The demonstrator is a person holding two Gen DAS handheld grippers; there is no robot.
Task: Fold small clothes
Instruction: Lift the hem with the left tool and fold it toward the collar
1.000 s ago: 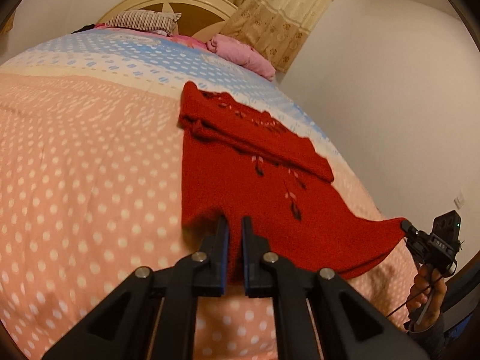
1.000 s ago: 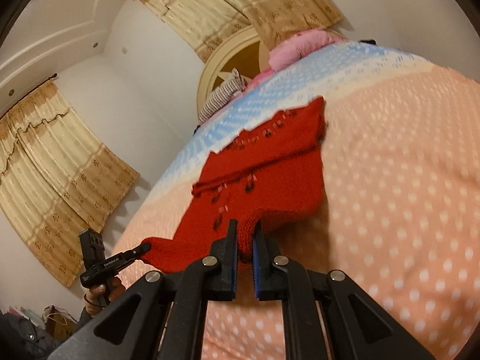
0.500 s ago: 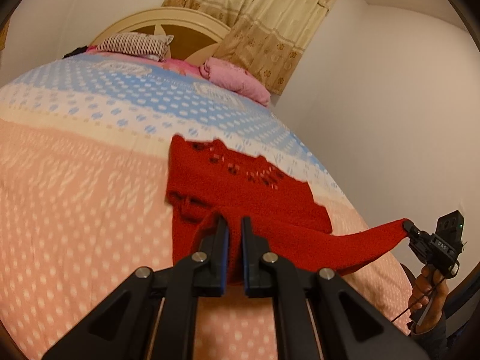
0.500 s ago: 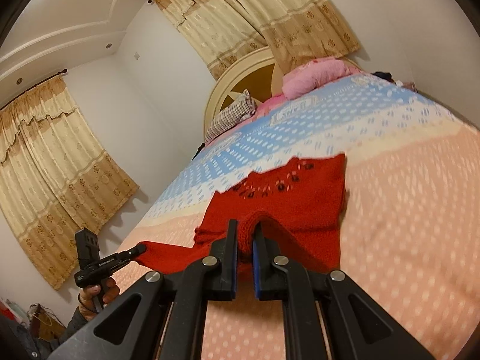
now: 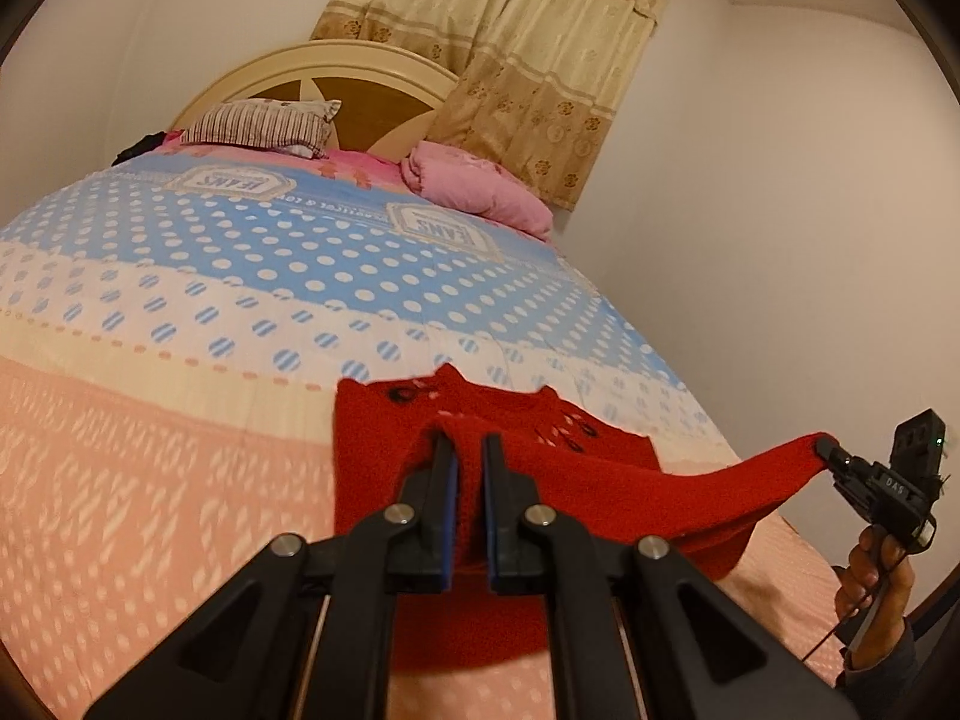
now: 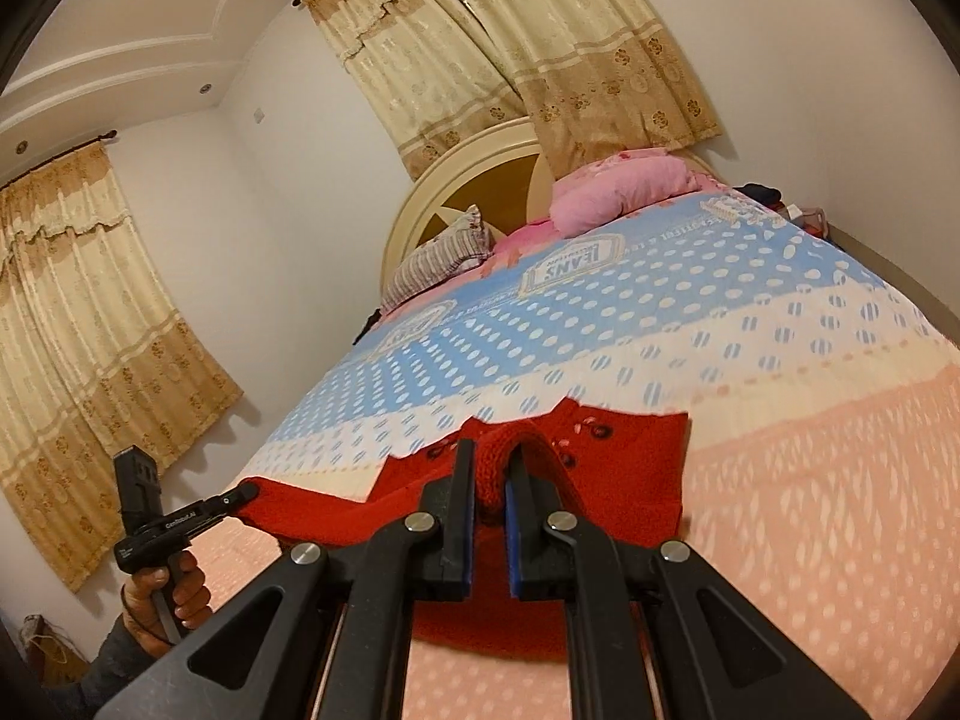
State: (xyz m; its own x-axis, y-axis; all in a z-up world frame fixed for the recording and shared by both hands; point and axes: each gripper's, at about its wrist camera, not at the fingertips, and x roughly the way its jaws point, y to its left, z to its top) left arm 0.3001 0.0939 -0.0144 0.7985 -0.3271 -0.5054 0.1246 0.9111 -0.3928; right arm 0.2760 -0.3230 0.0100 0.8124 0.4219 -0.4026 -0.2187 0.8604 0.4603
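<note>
A small red knitted garment with dark button details lies on the bed, its near edge lifted and carried over the rest. My left gripper is shut on one corner of that edge. My right gripper is shut on the other corner, where the knit bunches between the fingers. The right gripper also shows at the right of the left wrist view, with the hem stretched to it. The left gripper shows at the left of the right wrist view. The far part of the garment lies flat on the bedspread.
The bedspread is pink with white dots near me and blue with dots farther off. A striped pillow and a pink pillow lie by the round headboard. Curtains hang on the walls. A wall is close on one side.
Both grippers have carried the garment's near edge up and forward toward its far end. The cameras now look lower along the bed, and less of the flat garment shows.
</note>
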